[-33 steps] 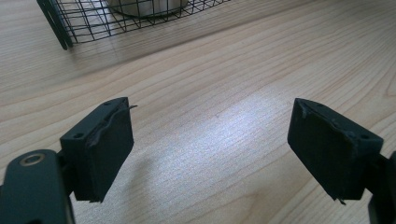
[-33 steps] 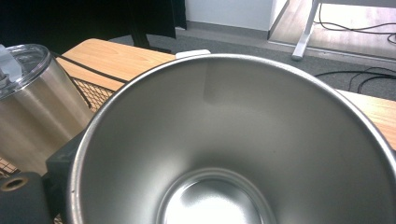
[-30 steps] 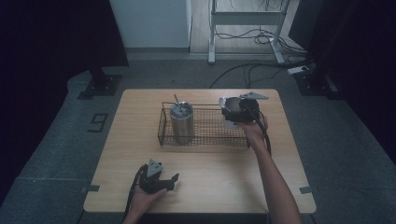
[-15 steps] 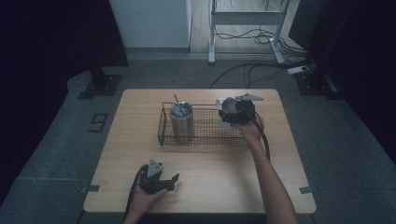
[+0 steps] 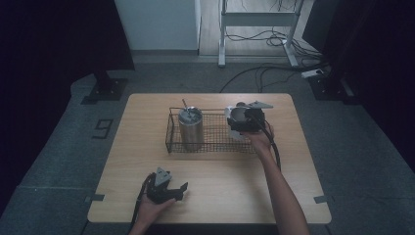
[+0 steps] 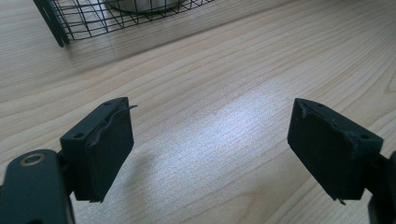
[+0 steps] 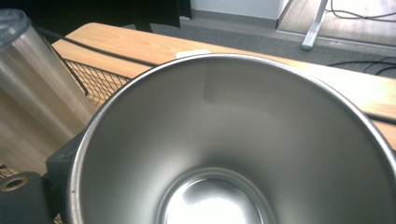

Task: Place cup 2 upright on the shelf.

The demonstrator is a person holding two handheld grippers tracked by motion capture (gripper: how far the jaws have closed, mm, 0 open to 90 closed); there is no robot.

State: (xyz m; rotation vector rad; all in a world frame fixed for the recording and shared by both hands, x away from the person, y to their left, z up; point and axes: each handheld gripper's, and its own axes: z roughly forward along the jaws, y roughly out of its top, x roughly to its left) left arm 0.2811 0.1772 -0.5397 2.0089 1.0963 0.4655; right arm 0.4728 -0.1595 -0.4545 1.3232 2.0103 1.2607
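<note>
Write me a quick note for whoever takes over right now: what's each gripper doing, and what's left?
Left gripper: open, empty, low over the table's front.
Right gripper: shut on an open steel cup at the wire basket's right end.
Lidded steel tumbler: standing in the basket's left part.
Left: probably set the cup into the basket, then release.

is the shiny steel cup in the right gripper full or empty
Empty: the right gripper view looks straight into the shiny steel cup, showing bare metal walls and a clean bottom.

cup (image 7: 243, 140): silver steel | basket (image 5: 215, 142): black wire mesh | table (image 5: 293, 161): light wood
</note>
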